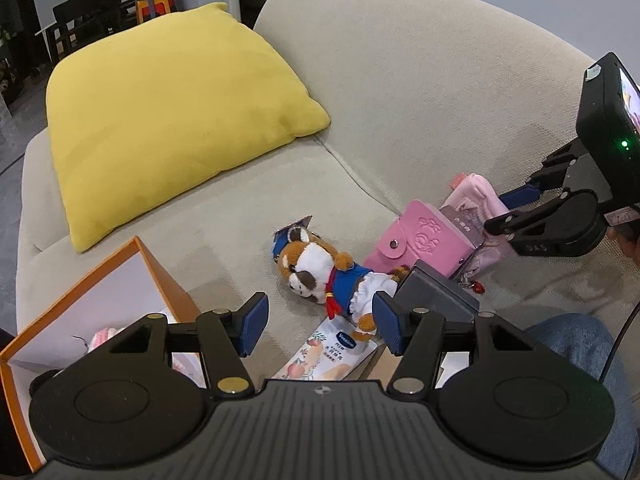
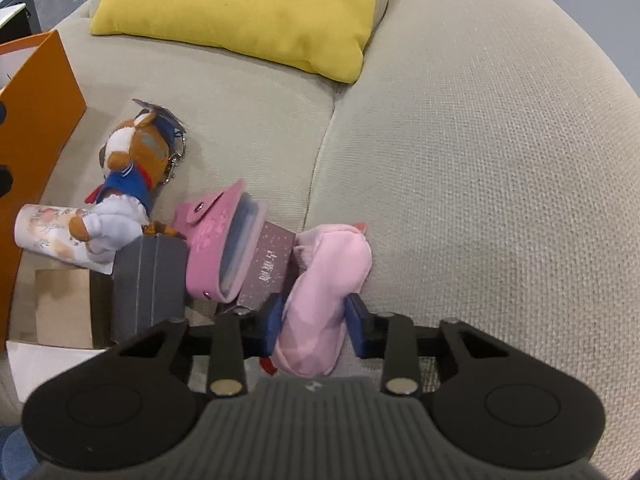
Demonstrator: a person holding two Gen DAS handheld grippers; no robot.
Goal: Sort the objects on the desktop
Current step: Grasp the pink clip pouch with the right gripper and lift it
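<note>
On the beige sofa lies a pile: a plush dog keychain [image 1: 320, 276] [image 2: 124, 184], a pink card wallet [image 1: 424, 236] [image 2: 216, 248], a grey box [image 1: 436, 292] [image 2: 148, 288], a Vaseline tube [image 1: 332, 352] [image 2: 52, 232] and a soft pink pouch [image 2: 320, 300] [image 1: 480, 196]. My left gripper [image 1: 318, 324] is open above the seat, just short of the plush. My right gripper [image 2: 316, 320] has its blue pads on both sides of the pink pouch, touching it; it also shows at the right in the left wrist view [image 1: 504, 208].
An open orange box [image 1: 96, 300] [image 2: 36, 128] with a pink item inside stands at the left. A yellow cushion [image 1: 172, 112] [image 2: 248, 12] leans at the back. A purple card box [image 2: 268, 268] and a brown paper box [image 2: 64, 308] lie in the pile.
</note>
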